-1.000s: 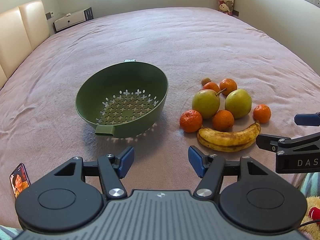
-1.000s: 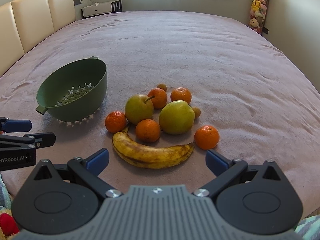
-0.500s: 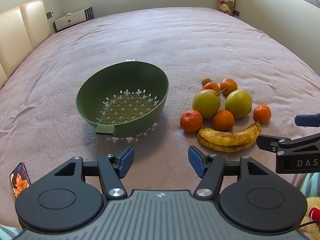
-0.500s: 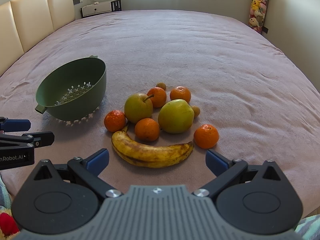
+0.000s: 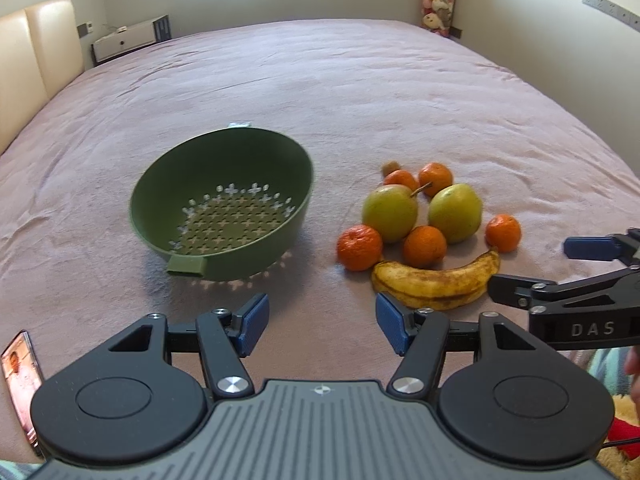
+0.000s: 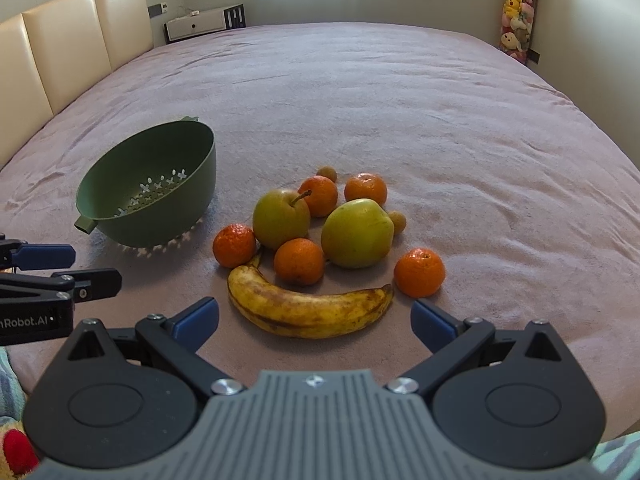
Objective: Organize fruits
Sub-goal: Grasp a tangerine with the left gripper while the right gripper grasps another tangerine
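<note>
A green colander [image 5: 224,204] [image 6: 152,192] sits empty and tilted on the bed. To its right lies a pile of fruit: a spotted banana [image 5: 436,280] [image 6: 308,308] in front, two green apples [image 6: 356,234] [image 6: 280,218], several tangerines [image 6: 420,272] and small brown fruits [image 6: 327,173]. My left gripper [image 5: 322,322] is open and empty, just short of the colander and banana. My right gripper [image 6: 315,322] is open and empty, wide around the near side of the banana without touching it.
The pink bedspread [image 6: 400,100] stretches far back to a cream headboard [image 6: 60,52] on the left. A phone [image 5: 20,376] lies at the near left edge. Plush toys [image 6: 516,12] hang in the far right corner. A low white cabinet [image 6: 200,26] stands by the far wall.
Both grippers have moved slightly forward towards the fruit and colander. Nothing was grasped or moved.
</note>
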Available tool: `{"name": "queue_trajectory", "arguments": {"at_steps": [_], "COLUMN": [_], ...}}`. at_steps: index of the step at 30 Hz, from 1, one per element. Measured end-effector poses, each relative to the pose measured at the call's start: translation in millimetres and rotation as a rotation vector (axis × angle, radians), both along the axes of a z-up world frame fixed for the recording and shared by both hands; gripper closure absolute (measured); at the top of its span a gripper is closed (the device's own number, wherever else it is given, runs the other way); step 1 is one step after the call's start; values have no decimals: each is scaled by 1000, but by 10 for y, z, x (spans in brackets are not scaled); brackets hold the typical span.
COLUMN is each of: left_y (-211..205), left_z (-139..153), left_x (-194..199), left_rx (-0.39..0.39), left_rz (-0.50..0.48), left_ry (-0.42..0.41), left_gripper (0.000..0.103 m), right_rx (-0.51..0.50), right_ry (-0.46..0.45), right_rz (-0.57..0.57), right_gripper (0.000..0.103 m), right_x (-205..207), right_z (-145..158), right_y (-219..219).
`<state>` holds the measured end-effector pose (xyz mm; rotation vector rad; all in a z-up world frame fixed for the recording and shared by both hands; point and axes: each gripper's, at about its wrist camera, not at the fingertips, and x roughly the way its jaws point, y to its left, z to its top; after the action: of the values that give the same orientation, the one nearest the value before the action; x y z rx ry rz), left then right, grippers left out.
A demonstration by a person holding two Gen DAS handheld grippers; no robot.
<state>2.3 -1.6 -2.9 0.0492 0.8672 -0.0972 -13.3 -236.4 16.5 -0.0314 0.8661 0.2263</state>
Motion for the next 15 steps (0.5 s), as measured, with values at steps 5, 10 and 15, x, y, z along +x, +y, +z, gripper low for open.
{"name": "queue_trajectory", "arguments": {"at_steps": [5,10,15], "left_y": [-65,-108,-148], "left_z": [-33,-100,-185], "left_x": [61,196,385], "left_rx": [-48,-85,-123], "left_rz": [-43,-37,-27], "left_ry": [-3,-6,-19], "left_gripper": [43,44,44], "right_rx": [11,-40,-67], "right_ry": [-13,-20,-7], "right_rz": [12,-8,-64], "right_gripper": [14,24,34], "right_x": [38,156,344], "right_z": [-34,-92,-161], "right_y": [-10,7,-72]}}
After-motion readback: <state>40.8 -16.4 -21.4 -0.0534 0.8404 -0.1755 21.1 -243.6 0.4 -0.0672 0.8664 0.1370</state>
